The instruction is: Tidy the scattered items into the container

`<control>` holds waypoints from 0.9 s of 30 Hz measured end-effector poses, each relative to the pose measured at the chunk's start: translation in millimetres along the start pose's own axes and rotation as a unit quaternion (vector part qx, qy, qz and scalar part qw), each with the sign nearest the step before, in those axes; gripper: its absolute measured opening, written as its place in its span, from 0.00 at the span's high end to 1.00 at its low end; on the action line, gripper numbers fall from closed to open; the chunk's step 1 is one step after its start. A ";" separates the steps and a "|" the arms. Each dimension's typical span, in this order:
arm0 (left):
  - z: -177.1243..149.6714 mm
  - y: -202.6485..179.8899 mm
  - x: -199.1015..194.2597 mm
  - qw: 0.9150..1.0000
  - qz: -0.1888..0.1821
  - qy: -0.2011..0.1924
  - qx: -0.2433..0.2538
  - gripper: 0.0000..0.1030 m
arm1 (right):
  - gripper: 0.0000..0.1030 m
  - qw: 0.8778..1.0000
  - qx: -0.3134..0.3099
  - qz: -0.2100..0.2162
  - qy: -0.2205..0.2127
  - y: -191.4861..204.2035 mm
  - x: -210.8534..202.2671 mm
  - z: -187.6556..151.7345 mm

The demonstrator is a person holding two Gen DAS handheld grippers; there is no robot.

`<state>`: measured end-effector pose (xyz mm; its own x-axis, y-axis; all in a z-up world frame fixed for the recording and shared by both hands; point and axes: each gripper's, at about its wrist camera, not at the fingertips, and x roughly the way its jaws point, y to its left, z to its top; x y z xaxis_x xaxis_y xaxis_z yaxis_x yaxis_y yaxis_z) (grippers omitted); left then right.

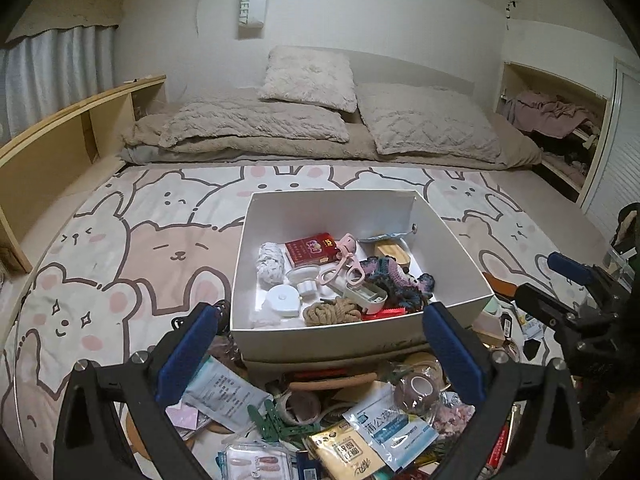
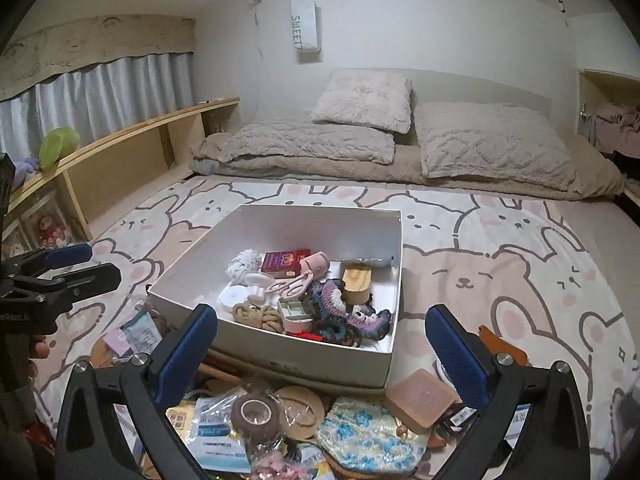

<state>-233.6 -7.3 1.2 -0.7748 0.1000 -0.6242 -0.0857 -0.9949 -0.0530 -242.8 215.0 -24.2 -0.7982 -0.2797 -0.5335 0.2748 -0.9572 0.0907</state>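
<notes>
Both tongs, left gripper (image 1: 320,340) and right gripper (image 2: 322,340), are shown wide and empty, with the tape roll (image 2: 253,411) lying just below the right one, nearer than the white box (image 2: 394,280).

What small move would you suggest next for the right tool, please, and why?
Probably lower the right tool onto the brown tape roll just below it: its jaws stand open and empty, the white cardboard box already holds several items, and clutter lies in front of it.
</notes>
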 end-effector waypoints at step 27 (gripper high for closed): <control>-34.2 -15.1 -57.8 0.998 0.012 -0.054 0.031 0.00 | 0.00 0.998 -0.024 -0.021 -0.057 5.5 -79.2 -16.3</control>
<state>-166.1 1.6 11.4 -0.8399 0.0799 -0.5368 -0.1021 -0.9947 0.0117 -169.3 233.1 4.8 -0.8648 -0.2487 -0.4362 0.2632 -0.9643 0.0280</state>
